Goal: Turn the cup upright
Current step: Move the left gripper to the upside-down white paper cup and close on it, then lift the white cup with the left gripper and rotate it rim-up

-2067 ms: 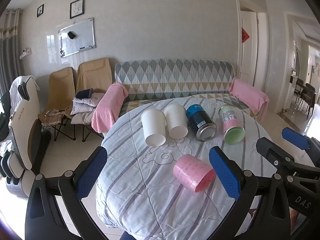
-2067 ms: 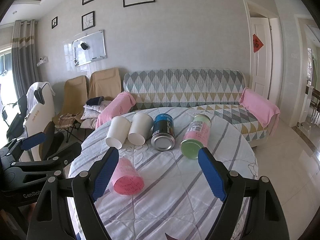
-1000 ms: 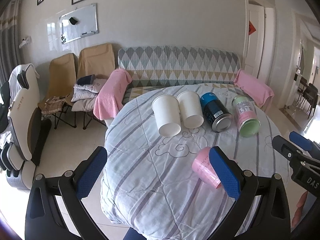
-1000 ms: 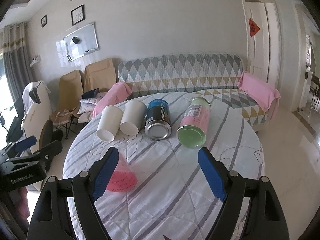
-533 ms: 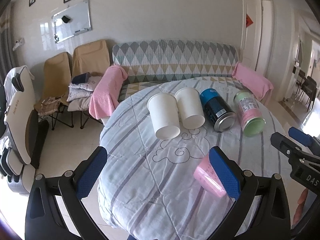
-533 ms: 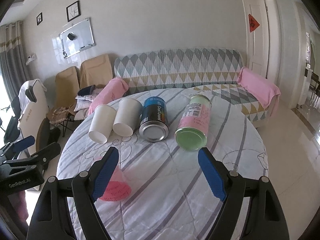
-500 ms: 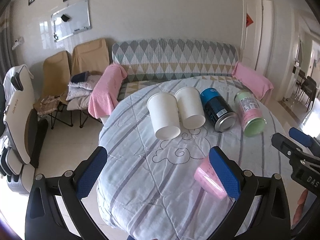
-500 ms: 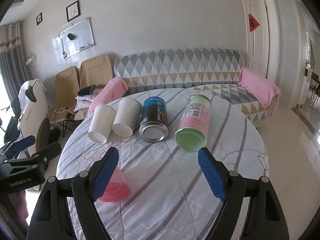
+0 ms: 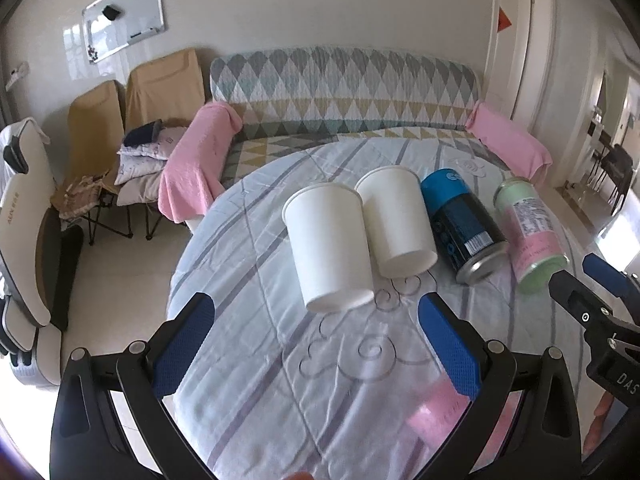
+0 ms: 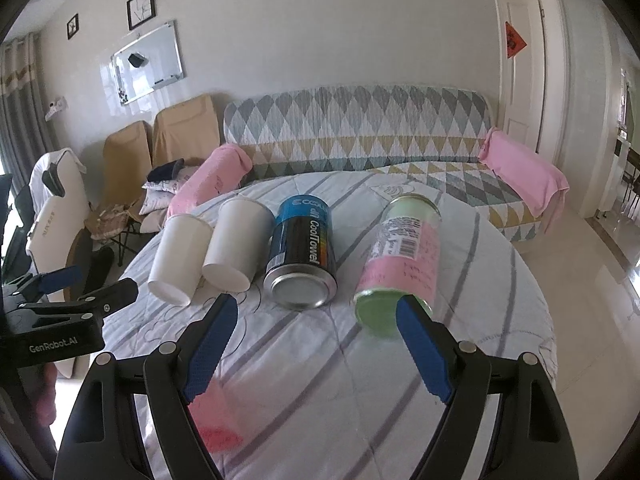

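Note:
Two white paper cups lie on their sides on the striped tablecloth, the left one (image 9: 330, 246) (image 10: 180, 254) and the right one (image 9: 400, 222) (image 10: 238, 248) touching. A pink cup (image 9: 438, 412) (image 10: 214, 420) lies on its side near the front edge, partly behind gripper fingers in both views. My left gripper (image 9: 316, 344) is open and empty, just in front of the left white cup. My right gripper (image 10: 316, 352) is open and empty, in front of the cans. Each gripper shows at the edge of the other's view.
A blue and black can (image 9: 460, 228) (image 10: 302, 252) and a green and pink canister (image 9: 528, 232) (image 10: 402, 262) lie on their sides right of the white cups. The round table (image 9: 240, 280) drops off at left. A sofa (image 9: 344, 80) and folding chairs (image 9: 160, 88) stand behind.
Both grippers have moved forward over the table toward the row of cups and cans. The pink cup has slipped lower in both views. Nothing was grasped.

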Available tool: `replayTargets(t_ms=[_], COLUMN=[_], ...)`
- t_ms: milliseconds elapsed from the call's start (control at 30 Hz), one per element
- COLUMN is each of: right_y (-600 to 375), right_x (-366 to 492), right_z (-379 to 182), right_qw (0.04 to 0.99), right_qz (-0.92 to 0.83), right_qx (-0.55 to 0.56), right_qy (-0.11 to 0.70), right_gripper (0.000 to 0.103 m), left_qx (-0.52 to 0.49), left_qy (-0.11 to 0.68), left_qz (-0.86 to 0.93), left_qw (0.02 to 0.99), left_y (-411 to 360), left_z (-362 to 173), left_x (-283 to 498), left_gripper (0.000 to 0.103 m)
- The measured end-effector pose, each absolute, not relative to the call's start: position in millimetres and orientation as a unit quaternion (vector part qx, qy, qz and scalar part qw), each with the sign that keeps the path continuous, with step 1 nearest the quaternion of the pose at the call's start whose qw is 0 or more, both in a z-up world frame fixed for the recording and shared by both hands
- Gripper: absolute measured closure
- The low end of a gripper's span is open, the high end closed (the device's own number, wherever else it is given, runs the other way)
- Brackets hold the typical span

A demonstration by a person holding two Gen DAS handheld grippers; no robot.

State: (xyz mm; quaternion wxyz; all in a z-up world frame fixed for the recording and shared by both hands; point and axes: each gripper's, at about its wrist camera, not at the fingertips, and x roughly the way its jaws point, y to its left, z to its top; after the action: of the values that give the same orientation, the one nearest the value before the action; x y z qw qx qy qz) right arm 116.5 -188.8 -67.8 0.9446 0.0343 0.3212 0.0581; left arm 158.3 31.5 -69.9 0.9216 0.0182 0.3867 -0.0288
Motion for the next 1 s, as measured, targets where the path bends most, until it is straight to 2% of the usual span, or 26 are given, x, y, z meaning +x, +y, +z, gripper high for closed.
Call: replayTargets(t_ms=[500, 533, 600, 667, 733, 767, 1000], right_y=[-180.8, -180.4, -179.7, -180.6, -181.0, -180.5, -179.9], right_x=[161.4, 161.8, 161.6, 162.3, 161.7, 162.0, 160.8], right_z=[-82.0, -82.3, -82.0, -81.8, -81.4, -81.2, -79.5], right_qw=[0.936, 0.936, 0.936, 0.936, 0.937, 0.937, 0.937], right_qz=[0.058, 0.06, 0.06, 0.06, 0.061, 0.061, 0.062], right_qx=[0.027, 0.027, 0.026, 0.027, 0.027, 0.027, 0.025], right_qy=[0.346, 0.347, 0.346, 0.345, 0.343, 0.343, 0.342], right_gripper=[0.02, 0.02, 0.02, 0.02, 0.02, 0.02, 0.02], left_qx=[0.058, 0.056, 0.054, 0.054, 0.055, 0.054, 0.037], left_qy=[0.436, 0.436, 0.438, 0.449, 0.452, 0.452, 0.45], left_qz=[-0.013, -0.011, -0.011, -0.016, -0.021, -0.022, -0.034], left_qw=[0.898, 0.898, 0.897, 0.892, 0.89, 0.89, 0.892], left_y=[22.8, 22.4, 23.0, 24.2, 25.2, 25.8, 38.9], left_z=[-110.6, -111.7, -113.3, -117.2, -118.8, -118.7, -113.0], left_x=[216.8, 217.7, 218.3, 218.4, 217.8, 217.2, 205.8], left_gripper=[0.0, 0.004, 0.017, 0.035, 0.042, 0.044, 0.044])
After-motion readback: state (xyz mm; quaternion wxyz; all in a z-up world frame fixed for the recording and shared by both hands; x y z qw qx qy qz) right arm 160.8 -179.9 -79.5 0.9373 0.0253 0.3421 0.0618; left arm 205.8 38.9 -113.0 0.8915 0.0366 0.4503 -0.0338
